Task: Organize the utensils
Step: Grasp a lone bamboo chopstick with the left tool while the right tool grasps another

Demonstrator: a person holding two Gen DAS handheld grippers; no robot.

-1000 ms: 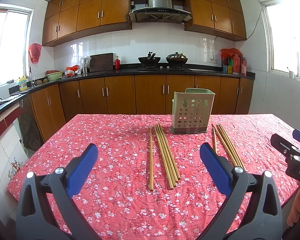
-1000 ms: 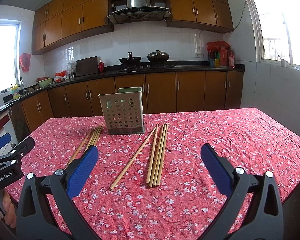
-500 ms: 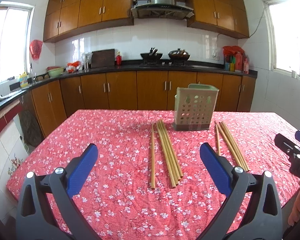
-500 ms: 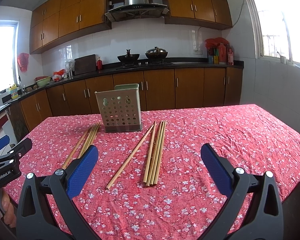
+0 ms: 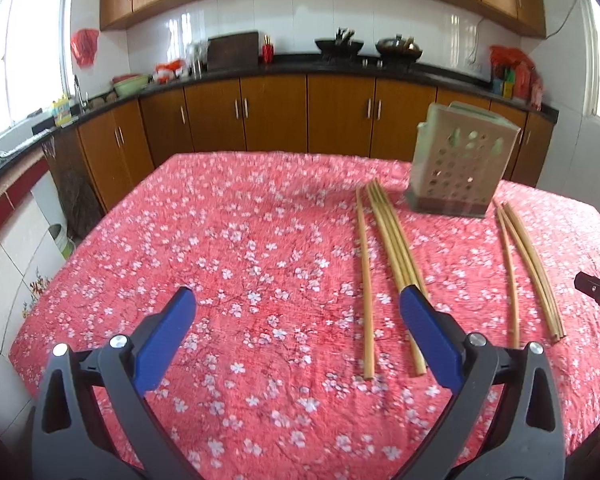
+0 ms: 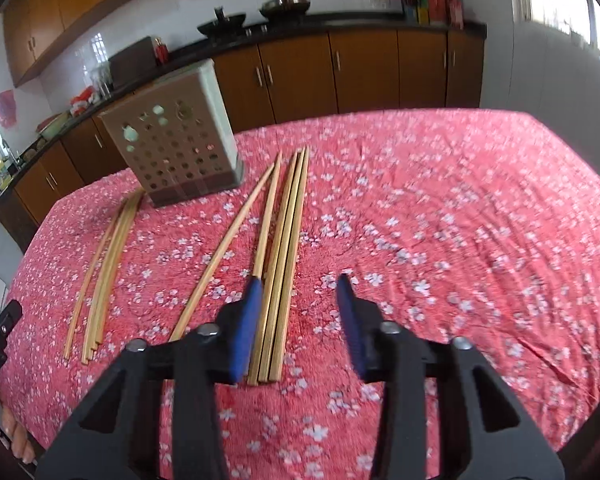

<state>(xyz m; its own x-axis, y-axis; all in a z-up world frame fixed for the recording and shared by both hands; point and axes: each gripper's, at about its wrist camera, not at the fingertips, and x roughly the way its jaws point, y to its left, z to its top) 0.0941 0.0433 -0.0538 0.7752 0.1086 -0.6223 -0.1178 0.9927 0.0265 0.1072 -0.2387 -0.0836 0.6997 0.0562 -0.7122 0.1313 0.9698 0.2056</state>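
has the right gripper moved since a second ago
Yes. The right gripper has come down and forward toward the chopstick bundle, which looms larger, as does the perforated utensil holder, and its jaws have narrowed.

Red floral tablecloth (image 5: 240, 248) over the table. Along the black counter (image 5: 228, 74): two woks (image 5: 339, 44) at the back edge, green bowl (image 5: 130, 85) toward the left end, wooden cabinets (image 5: 276, 114) beneath.

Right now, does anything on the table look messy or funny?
Yes. The chopsticks lie loose on the red tablecloth in two bunches, not in the holder. One chopstick slants away from its bunch on the holder's right. Nothing looks broken or spilled.
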